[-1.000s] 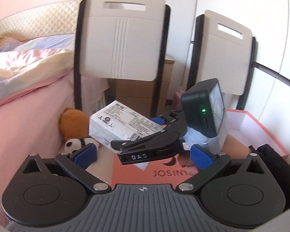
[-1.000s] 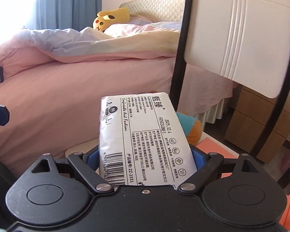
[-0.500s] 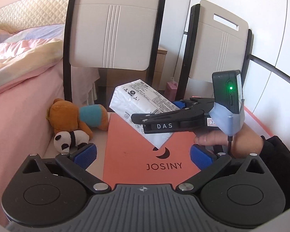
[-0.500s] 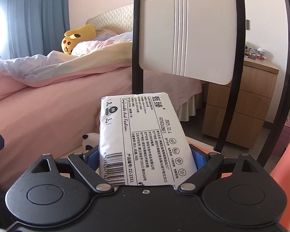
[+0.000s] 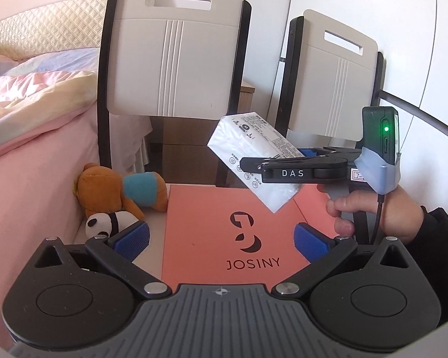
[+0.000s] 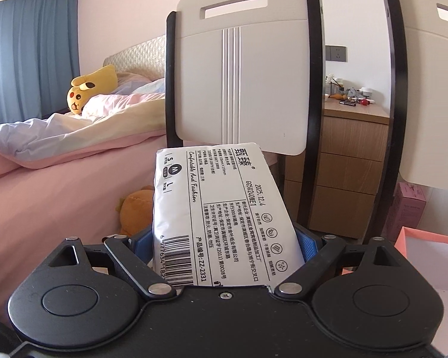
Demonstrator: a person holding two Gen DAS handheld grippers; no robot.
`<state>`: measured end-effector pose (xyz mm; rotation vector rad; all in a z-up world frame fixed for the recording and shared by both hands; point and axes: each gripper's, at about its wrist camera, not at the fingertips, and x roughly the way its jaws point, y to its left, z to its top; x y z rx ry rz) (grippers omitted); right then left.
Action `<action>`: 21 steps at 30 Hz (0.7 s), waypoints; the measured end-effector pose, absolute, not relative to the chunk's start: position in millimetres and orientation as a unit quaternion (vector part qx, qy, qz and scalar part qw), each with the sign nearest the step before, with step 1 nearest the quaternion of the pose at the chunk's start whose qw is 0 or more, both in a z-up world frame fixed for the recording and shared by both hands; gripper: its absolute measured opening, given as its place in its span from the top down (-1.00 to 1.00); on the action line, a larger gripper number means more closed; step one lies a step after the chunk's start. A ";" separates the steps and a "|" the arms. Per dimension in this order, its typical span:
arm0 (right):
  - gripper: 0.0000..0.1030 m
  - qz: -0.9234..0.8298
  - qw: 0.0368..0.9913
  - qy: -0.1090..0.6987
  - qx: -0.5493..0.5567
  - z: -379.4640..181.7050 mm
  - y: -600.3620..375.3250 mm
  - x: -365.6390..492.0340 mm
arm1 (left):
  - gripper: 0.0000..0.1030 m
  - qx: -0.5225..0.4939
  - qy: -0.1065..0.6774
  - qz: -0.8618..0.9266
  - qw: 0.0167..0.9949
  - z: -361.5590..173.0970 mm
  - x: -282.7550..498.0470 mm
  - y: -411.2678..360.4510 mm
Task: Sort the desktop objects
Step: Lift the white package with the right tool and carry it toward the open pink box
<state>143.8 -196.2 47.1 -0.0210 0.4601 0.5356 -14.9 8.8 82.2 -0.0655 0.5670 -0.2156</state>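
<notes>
My right gripper (image 6: pixel 224 243) is shut on a white tissue pack (image 6: pixel 221 208) with black print and holds it in the air. In the left wrist view the right gripper (image 5: pixel 271 165) carries the tissue pack (image 5: pixel 254 149) above the far right of a salmon JOSINY box lid (image 5: pixel 224 232). My left gripper (image 5: pixel 221 238) is open and empty, low over the near end of the lid. A brown plush bear (image 5: pixel 104 188) with a teal shirt and a small panda plush (image 5: pixel 104 223) lie left of the lid.
Two white chair backs (image 5: pixel 176 50) (image 5: pixel 334 83) stand behind the table. A pink bed (image 5: pixel 30 149) runs along the left. An open pink box (image 6: pixel 427 256) sits at the right in the right wrist view. A wooden nightstand (image 6: pixel 343 173) stands behind the chairs.
The right gripper has carried the tissue pack to the right and higher, across the lid. The left gripper has drawn back a little and stays open.
</notes>
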 end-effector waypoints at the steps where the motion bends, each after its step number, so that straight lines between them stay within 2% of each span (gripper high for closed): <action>1: -0.72 0.258 0.940 0.224 -0.010 47.9 -199.3 143.3 | -1.00 -0.034 0.279 -0.107 0.954 82.5 -14.7 9.0; 15: -0.72 0.220 0.953 0.208 -0.005 50.3 -230.2 136.1 | -1.00 -0.043 0.282 -0.124 0.950 81.2 -7.8 -2.0; 21: -0.60 0.206 0.956 0.210 -0.001 49.2 -245.7 134.5 | -1.00 -0.037 0.282 -0.133 0.950 80.3 -6.9 -10.6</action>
